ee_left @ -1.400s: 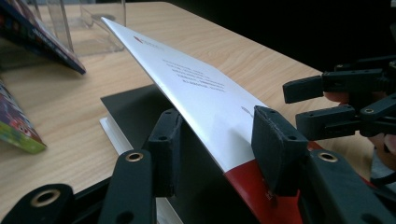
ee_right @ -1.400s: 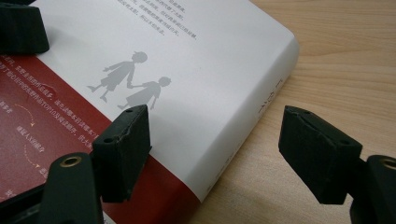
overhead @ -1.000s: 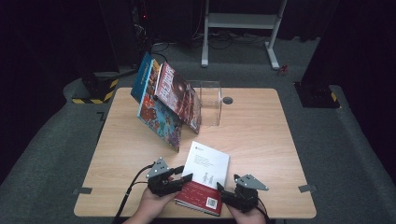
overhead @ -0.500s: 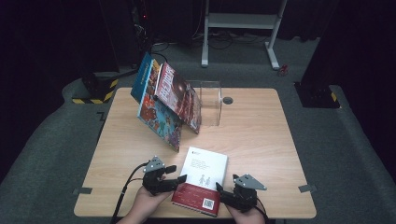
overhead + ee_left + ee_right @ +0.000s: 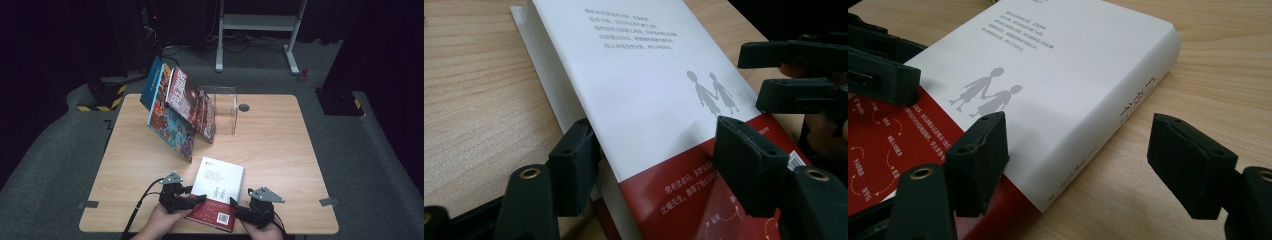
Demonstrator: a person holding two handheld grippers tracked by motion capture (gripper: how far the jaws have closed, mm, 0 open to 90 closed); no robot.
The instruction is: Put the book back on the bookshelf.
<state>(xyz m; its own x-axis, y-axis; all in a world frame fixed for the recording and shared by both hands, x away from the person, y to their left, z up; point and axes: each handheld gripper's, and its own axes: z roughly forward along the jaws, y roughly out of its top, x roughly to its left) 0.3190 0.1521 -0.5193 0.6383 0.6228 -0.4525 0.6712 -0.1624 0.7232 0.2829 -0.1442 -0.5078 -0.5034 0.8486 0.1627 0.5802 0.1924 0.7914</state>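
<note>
A thick book [image 5: 218, 186] with a white and red cover lies flat near the table's front edge. My left gripper [image 5: 196, 200] is at its left side. In the left gripper view [image 5: 659, 150] one pad touches the page edge and the other hangs just over the red part of the cover [image 5: 684, 200]. These jaws have just been closing a little around the book's edge, and I see no squeeze. My right gripper [image 5: 237, 209] straddles the spine [image 5: 1128, 110]. It stands open [image 5: 1088, 150], with one jaw over the cover and the other above bare table.
Several colourful books [image 5: 175, 125] lean against a clear plastic stand [image 5: 226, 110] at the back left of the wooden table [image 5: 280, 150]. A small round grommet [image 5: 243, 107] sits behind the stand. A white desk frame [image 5: 260, 22] stands on the floor beyond.
My left gripper drew back a little to the left, then came back against the book's left edge. The book and the right gripper have stayed in place.
</note>
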